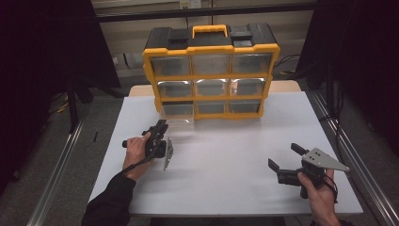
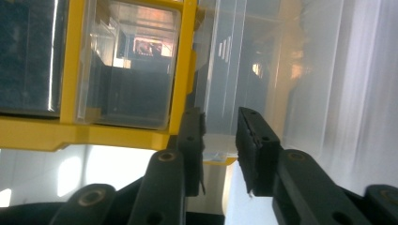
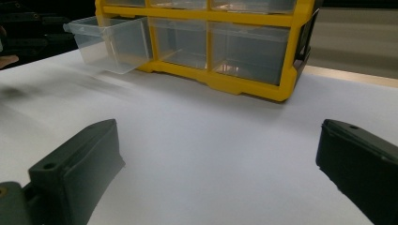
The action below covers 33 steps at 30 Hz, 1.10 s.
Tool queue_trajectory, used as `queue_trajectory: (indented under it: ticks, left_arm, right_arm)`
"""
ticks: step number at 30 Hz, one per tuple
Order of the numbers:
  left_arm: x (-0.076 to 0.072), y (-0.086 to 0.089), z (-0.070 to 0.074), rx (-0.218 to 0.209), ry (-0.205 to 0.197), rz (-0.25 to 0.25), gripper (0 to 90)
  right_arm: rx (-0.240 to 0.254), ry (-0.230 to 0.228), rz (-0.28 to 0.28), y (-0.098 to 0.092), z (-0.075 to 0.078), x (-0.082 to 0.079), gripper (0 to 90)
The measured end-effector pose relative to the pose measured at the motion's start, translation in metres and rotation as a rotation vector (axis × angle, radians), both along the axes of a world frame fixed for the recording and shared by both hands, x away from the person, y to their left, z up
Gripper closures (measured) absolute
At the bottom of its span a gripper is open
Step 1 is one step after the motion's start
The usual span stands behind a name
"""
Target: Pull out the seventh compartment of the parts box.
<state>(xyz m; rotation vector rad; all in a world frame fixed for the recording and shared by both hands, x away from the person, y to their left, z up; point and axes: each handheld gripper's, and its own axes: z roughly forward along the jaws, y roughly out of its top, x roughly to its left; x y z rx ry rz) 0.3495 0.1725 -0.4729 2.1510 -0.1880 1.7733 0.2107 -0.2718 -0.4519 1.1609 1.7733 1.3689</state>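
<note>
Yellow and black plastic makes up the drawer cabinet (image 1: 211, 70) standing at the far edge of the white table (image 1: 226, 155), a little left of the middle. It has a yellow carry handle (image 1: 210, 31) on its black top and three rows of three clear drawers. The bottom-left drawer (image 1: 178, 113) is pulled partway out toward the person; in the right gripper view the same clear drawer (image 3: 110, 43) juts from the yellow frame over the tabletop, and it looks empty.

Just in front of that drawer, the left gripper (image 1: 161, 126) is held in the person's left hand (image 1: 135, 153), turned on its side, its grey plate (image 1: 168, 153) edge-on above the table. In the left gripper view, its two black jaws stand close together with a narrow gap, and the thin clear front lip of the drawer (image 2: 220, 108) runs into that gap. The jaws appear to pinch this lip, though actual contact is hard to confirm through the clear plastic and blur.

Near the right front corner of the table, well apart from the cabinet, the right gripper (image 1: 284, 160) sits in the person's right hand (image 1: 322, 195), pointing left. Its jaws are spread wide with nothing between them but bare table, as the right gripper view confirms.
</note>
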Motion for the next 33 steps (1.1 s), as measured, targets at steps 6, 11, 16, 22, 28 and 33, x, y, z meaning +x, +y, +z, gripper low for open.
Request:
queue_trajectory:
  ticks: [6, 11, 16, 22, 28, 33]
  left_arm:
    - [0.003, -0.001, -0.004, -0.038, 0.046, 0.011, 57.9]
    - [0.006, -0.003, -0.008, -0.078, 0.06, 0.043, 40.2]
    - [0.008, -0.006, -0.01, -0.178, 0.106, 0.054, 25.8]
    - [0.012, -0.005, -0.01, -0.269, 0.174, 0.115, 12.2]
    - [0.016, -0.003, 0.0, -0.393, 0.273, 0.117, 9.2]
    - [0.016, -0.004, 0.006, -0.519, 0.337, 0.121, 7.1]
  right_arm:
    - [-0.001, 0.0, 0.001, 0.0, 0.0, 0.0, 0.0]
    - [-0.002, 0.005, 0.006, 0.0, 0.0, 0.0, 0.0]
    - [-0.003, 0.006, 0.005, 0.0, 0.0, 0.0, 0.0]
    - [-0.002, 0.011, 0.008, -0.001, -0.001, 0.001, 0.0]
    - [-0.004, 0.015, 0.011, 0.0, -0.002, 0.002, 0.0]
    - [0.001, 0.016, 0.003, 0.0, -0.002, 0.003, 0.0]
